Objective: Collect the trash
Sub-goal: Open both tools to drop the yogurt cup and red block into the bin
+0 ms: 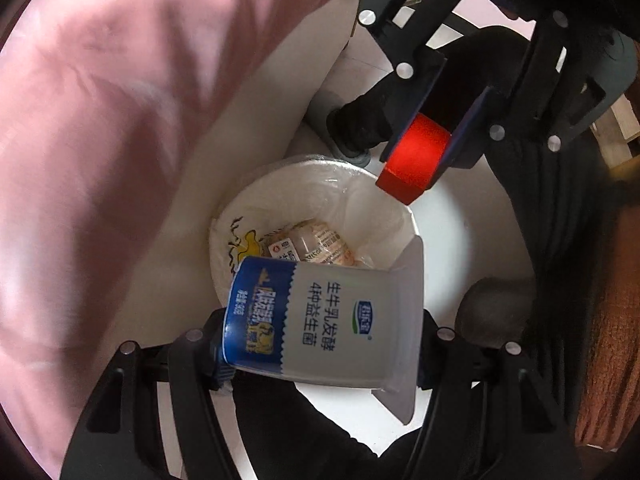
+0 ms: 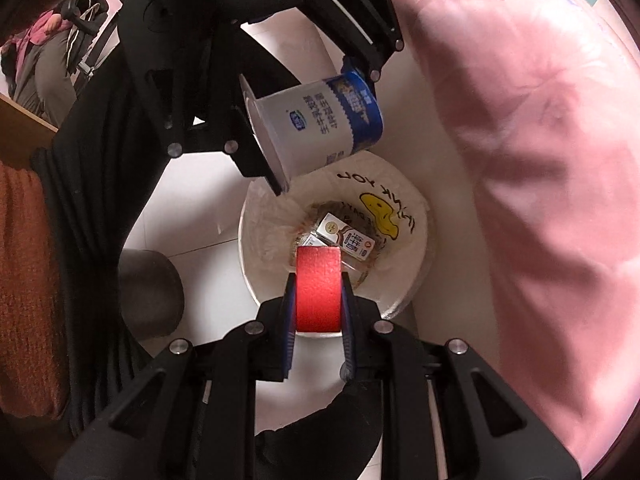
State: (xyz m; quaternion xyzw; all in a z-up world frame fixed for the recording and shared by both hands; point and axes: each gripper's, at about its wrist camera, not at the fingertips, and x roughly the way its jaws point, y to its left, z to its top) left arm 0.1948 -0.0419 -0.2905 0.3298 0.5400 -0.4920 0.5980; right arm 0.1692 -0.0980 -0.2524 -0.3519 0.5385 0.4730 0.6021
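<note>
My left gripper (image 1: 320,344) is shut on a white and blue yogurt cup (image 1: 332,320), held on its side above a white trash bin (image 1: 240,216) lined with a bag that bears a yellow smiley. My right gripper (image 2: 318,280) is shut on a red foam block (image 2: 318,292) over the same bin (image 2: 408,248). In the left wrist view the right gripper (image 1: 436,148) with the red block (image 1: 416,156) hangs over the bin's far rim. In the right wrist view the left gripper (image 2: 316,120) holds the cup (image 2: 316,124) above the bin. Small cartons and wrappers (image 2: 344,236) lie inside.
A pink bedcover (image 1: 100,140) hangs close beside the bin, also in the right wrist view (image 2: 540,180). White tiled floor (image 2: 200,224) surrounds the bin. A dark grey rounded object (image 2: 148,292) sits on the floor. Black clothing (image 2: 92,168) and an orange-brown textile (image 2: 24,280) are on the other side.
</note>
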